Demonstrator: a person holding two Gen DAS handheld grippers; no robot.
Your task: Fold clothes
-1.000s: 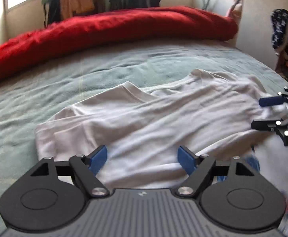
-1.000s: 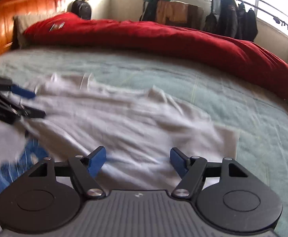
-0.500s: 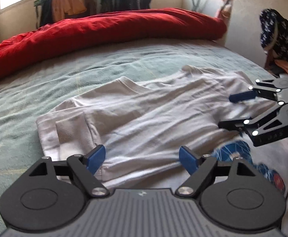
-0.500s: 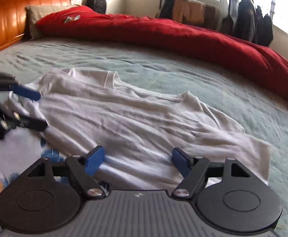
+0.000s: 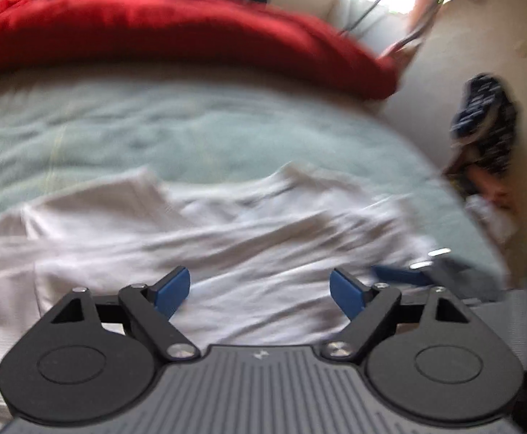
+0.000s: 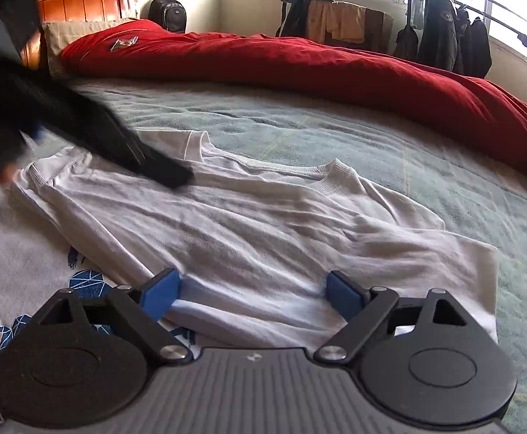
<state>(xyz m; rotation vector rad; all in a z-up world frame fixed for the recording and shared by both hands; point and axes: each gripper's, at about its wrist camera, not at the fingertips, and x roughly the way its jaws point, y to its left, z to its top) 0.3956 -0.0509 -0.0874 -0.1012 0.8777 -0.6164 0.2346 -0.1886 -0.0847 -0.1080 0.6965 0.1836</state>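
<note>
With both tools spread wide and empty, the right tool [image 6: 252, 289] having just been opening over the white T-shirt [image 6: 263, 224], the next fold called for gripping the sleeve at three o'clock.

Your white T-shirt [image 6: 249, 224] lies on a pale green bed cover [image 6: 390, 144], with a deep red duvet [image 6: 317, 68] behind it. Under the shirt's near edge you have a white cloth [image 6: 28, 253] printed with blue faceted shapes and one orange one. Both of your grippers, left [image 5: 259, 289] and right [image 6: 249, 291], are black with a grey ribbed body and bright blue fingers [image 6: 162, 291]. The headboard [image 6: 82, 1] is orange-brown wood, and the backpack [image 6: 167, 12] beside it is black. In your blurred left view, the thing against the beige wall [image 5: 480, 36] looks like a dark blue and white patterned garment [image 5: 487, 123].
</note>
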